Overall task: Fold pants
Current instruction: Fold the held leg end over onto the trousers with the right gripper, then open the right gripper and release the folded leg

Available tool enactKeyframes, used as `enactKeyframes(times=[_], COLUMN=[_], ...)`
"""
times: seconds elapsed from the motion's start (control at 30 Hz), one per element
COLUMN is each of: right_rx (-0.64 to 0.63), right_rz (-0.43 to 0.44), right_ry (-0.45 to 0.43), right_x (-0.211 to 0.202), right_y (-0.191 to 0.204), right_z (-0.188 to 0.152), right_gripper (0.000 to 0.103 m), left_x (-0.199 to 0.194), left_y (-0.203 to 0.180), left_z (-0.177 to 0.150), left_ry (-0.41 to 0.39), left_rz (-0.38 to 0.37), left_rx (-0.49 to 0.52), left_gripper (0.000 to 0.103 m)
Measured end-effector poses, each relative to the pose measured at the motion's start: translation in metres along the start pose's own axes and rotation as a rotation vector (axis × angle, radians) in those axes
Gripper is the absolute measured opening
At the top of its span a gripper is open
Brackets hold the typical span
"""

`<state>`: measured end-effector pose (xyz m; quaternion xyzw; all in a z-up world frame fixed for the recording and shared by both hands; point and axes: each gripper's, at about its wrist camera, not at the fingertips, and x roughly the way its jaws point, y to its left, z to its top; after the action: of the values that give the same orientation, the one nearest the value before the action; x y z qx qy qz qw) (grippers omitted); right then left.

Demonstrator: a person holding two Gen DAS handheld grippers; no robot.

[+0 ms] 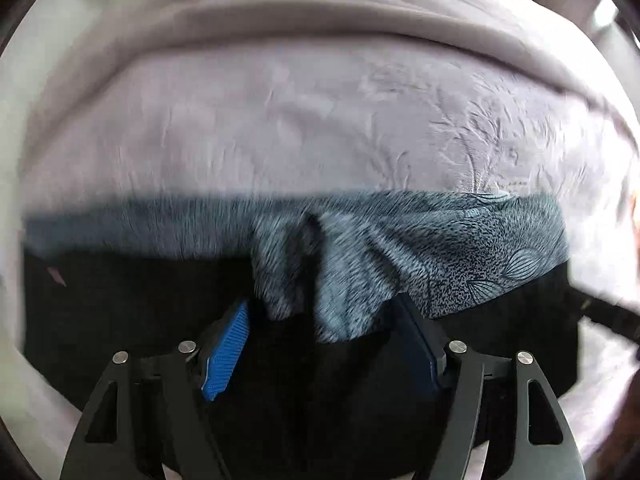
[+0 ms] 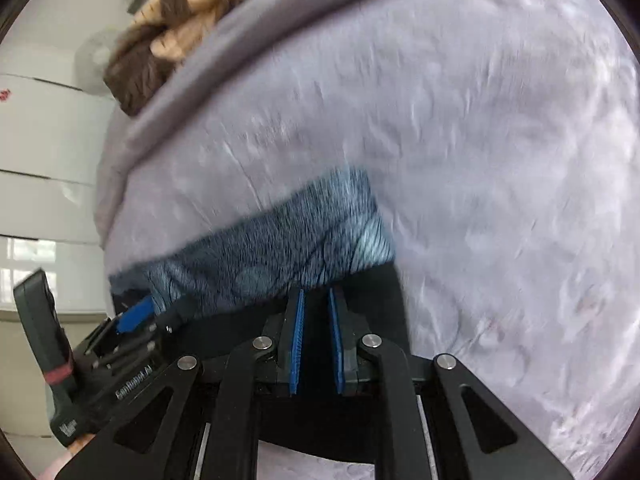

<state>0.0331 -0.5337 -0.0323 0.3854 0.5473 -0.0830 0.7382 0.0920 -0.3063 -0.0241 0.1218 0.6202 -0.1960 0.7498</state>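
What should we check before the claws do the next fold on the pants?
1. Left claw let go of the pants: ok, open, cloth lies loose between its pads.
2. Right claw empty: cannot tell, nearly shut over dark cloth.
3. Pants on the bed cover: ok.
4. Pants smooth: not ok, bunched near the left claw.
5. Picture sharp: not ok, blurred.

Left hand-held gripper (image 1: 322, 340): black linkage arms, silver round pivot screws, ribbed blue pads. Right hand-held gripper (image 2: 316, 344): same build; white lettering on neighbouring black body.
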Motion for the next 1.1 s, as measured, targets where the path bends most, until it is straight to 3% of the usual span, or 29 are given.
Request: enactKeyframes(times=[0.1, 0.27, 0.43, 0.47, 0.53, 0.57, 0.6, 0.87, 1.1], right_rx=[-0.044, -0.091, -0.158, -0.172, -0.191, -0.200, -0.208, -0.238, -0.296], right_rz=[-0.014, -0.021, -0.063, -0.066, -0.060, -0.054, -0.051, -0.050, -0.040], right_ry=[-0.015, 0.020, 0.055, 0.059, 0.069, 0.078, 0.085, 0.154, 0.238], right_x=[0.002, -0.005, -0.011, -0.014, -0.017, -0.020, -0.023, -0.038, -0.032], right_y=[0.006, 0.017, 0.039, 0.043, 0.050, 0.054, 0.056, 0.060, 0.056], right_z=[-0.014, -0.023, -0.032, -0.035, -0.040, -0.043, -0.047, -0.070, -0.093], right_gripper=[0.014, 0.014, 0.014, 0.018, 0.035, 0.049, 0.055, 0.056, 0.060], left_x=[-0.001, -0.023, -0.047, -0.052, -0.064, -0.072, -0.078, -0.121, -0.133], left_y=[0.009, 0.000, -0.002, -0.001, -0.001, -0.004, -0.006, -0.003, 0.004], left_z=[-0.009, -0.026, -0.042, -0.047, -0.058, -0.064, -0.069, -0.104, -0.123], left_ry=[0.030, 0.015, 0.039, 0.042, 0.050, 0.053, 0.057, 0.053, 0.056], left_rz=[-0.006, 0.091, 0.120, 0.124, 0.142, 0.149, 0.158, 0.190, 0.208], left_rx=[-0.016, 0.044, 0.030, 0.028, 0.022, 0.018, 0.012, -0.061, -0.146], left_gripper=[0.081, 0.081, 0.081, 0.081, 0.081, 0.081, 0.081, 0.081, 0.081])
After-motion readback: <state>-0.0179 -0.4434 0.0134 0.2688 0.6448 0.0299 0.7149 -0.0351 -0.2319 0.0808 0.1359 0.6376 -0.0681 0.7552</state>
